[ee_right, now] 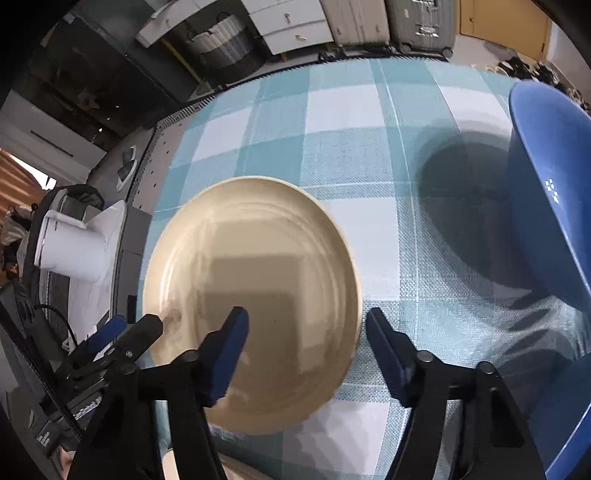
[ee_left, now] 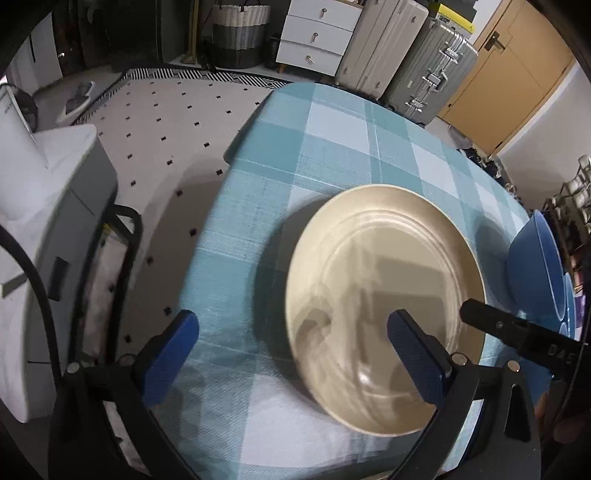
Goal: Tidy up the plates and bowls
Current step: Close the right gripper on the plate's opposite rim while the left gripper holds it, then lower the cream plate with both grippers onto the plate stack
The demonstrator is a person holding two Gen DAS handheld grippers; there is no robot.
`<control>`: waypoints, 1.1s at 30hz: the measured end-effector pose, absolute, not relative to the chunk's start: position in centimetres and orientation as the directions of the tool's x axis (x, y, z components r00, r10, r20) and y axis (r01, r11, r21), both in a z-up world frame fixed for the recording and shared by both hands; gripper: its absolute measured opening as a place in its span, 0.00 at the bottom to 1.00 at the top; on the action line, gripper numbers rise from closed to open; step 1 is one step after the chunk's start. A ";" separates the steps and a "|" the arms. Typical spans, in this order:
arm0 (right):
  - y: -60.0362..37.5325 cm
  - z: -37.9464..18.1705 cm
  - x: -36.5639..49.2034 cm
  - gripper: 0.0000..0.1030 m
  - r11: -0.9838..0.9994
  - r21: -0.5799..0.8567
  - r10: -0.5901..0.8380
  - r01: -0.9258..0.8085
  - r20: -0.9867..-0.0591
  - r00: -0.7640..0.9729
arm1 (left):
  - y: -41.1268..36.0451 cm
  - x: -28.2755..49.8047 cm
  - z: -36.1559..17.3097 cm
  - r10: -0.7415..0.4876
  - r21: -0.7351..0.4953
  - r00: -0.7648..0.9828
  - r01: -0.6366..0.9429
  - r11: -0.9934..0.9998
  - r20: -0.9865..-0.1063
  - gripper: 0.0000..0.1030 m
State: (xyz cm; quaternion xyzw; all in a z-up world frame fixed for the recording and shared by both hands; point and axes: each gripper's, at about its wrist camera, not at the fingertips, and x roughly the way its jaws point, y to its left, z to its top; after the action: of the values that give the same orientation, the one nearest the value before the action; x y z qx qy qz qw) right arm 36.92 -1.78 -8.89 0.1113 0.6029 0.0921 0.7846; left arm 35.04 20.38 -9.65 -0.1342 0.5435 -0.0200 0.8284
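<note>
A beige plate lies on the blue checked tablecloth. My left gripper is open wide and straddles the plate's left rim, with one finger over the plate and the other over the cloth. In the right wrist view my right gripper is open and straddles the right rim of the plate, and neither pad presses on it. A blue bowl lies tipped on its side to the right of the plate. The same blue bowl shows in the left wrist view, with more blue dishes behind it.
The table's left edge drops to a dotted rug. A white and grey appliance stands left of the table. Suitcases, a white drawer unit and a woven basket line the far wall.
</note>
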 end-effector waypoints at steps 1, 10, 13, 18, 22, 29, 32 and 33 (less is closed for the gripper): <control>-1.9 -9.0 37.0 0.58 0.958 0.288 0.280 -0.009 -0.924 0.259 | 20.3 35.1 -9.7 -0.185 -0.250 0.407 -0.113 0.962 -0.894 0.98; -2.2 -10.3 37.3 0.32 0.964 0.265 0.255 0.007 -0.932 0.256 | 20.0 35.9 -10.7 -0.242 -0.293 0.361 -0.094 0.952 -0.901 0.61; -2.4 -10.4 37.3 0.24 0.967 0.254 0.243 0.010 -0.935 0.259 | 19.3 35.7 -10.6 -0.222 -0.260 0.367 -0.056 0.964 -0.903 0.50; -3.2 -10.8 37.1 0.12 0.963 0.267 0.249 0.030 -0.929 0.272 | 18.4 35.4 -10.6 -0.205 -0.229 0.365 -0.022 0.973 -0.908 0.38; -3.1 -10.5 36.7 0.12 0.970 0.243 0.226 0.023 -0.932 0.285 | 18.6 35.2 -10.6 -0.203 -0.230 0.363 -0.031 0.973 -0.909 0.30; -2.5 -9.5 36.1 0.11 0.973 0.230 0.219 -0.002 -0.924 0.314 | 19.1 34.6 -10.1 -0.192 -0.222 0.375 -0.038 0.974 -0.907 0.24; -2.4 -9.2 35.7 0.11 0.974 0.228 0.220 -0.014 -0.920 0.323 | 19.2 34.0 -9.5 -0.188 -0.223 0.394 -0.044 0.974 -0.900 0.24; -2.4 -9.1 35.5 0.11 0.975 0.223 0.217 -0.020 -0.919 0.328 | 19.2 33.9 -9.4 -0.191 -0.226 0.397 -0.044 0.973 -0.898 0.24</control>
State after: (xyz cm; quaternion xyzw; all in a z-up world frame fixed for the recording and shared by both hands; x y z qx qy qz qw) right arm 35.52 -2.39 -9.06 0.0857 0.5748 0.0732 0.8105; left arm 33.85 19.22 -9.43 -0.1071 0.5475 -0.0443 0.8287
